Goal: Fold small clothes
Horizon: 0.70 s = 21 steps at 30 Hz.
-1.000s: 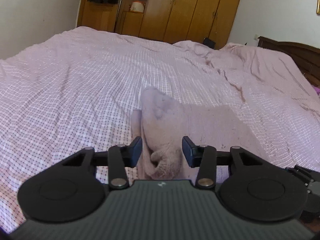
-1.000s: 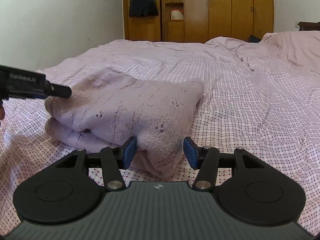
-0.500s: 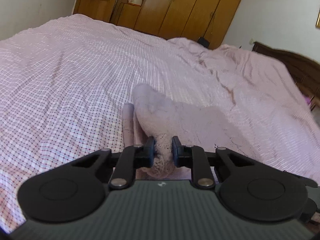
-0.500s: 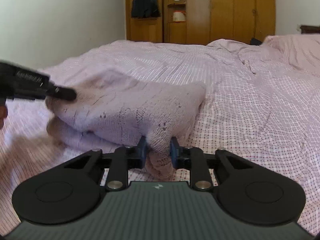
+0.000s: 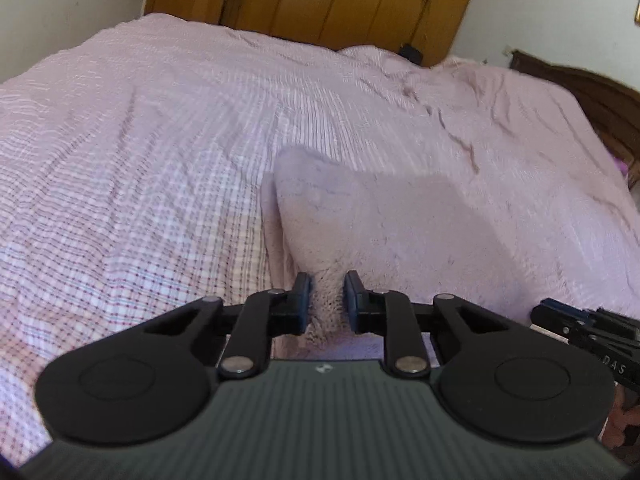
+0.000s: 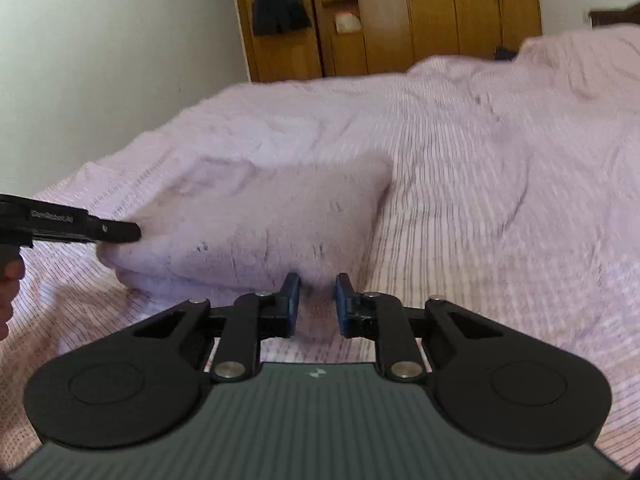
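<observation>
Pink checked bedding covers a wide bed, with wooden wardrobes against the far wall. On it lies a pale lilac knitted garment, already folded into a thick bundle near the bed's front edge.

Each near corner of the bundle is pinched. The left tool is clamped on the knit at one near corner, fabric bunched between its narrow-set fingers. The right tool is likewise closed on the garment's other near corner, with knit filling the small gap between its pads. Holding both near corners at once probably means the bundle is about to be lifted, doubled over again or dragged into place, since a soft knit sags unless gripped at two points.

Seen from the left wrist, the garment runs away as a wedge and the right tool only peeks in at the right edge. The right wrist view shows more: the stacked layers along the bundle's side, and the left tool's dark finger touching the far left corner. Both views are motion-blurred.
</observation>
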Tool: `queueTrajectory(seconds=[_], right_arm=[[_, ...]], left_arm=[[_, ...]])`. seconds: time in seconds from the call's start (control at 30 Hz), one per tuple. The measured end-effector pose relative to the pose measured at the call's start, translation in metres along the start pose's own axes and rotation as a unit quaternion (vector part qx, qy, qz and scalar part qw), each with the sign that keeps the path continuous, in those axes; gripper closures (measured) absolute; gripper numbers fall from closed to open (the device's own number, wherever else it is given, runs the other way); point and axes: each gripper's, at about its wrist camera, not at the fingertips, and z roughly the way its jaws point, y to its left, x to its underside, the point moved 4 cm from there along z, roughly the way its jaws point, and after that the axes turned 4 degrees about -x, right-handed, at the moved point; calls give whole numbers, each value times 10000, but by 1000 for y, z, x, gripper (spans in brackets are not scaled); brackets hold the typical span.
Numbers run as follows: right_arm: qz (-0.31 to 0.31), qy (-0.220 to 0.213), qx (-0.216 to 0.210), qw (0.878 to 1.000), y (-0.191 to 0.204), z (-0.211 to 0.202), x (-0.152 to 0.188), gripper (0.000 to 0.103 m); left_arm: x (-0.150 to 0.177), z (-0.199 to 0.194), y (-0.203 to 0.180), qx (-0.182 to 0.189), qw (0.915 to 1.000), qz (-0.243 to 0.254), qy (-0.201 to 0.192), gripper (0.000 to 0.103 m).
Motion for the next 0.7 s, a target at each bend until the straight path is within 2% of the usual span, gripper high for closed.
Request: queueTrajectory(seconds=[0.17,0.23,0.33,0.5,0.7], right_arm=[[43,-321,-316,9990,5,-22,-19,82],[46,-269,-382,9989,9,-16,-23,82],[-54,-166,-487,9987,18,5,-36,82],[-62,36,-369,9993,25,43,-47,83],[-366,438,-416,9975,26,74,-10,84]], left_arm=[[-21,-39,-10,-342,9955,286,-834,83],[-24,-37,-18,-301,9948,307,-919,83],[-19,-18,-33,-200,9957,505,-753,82],[-5,20,-41,-330,9964,733,-269,82],[5,43,-29,-655,9948,762,149,83]])
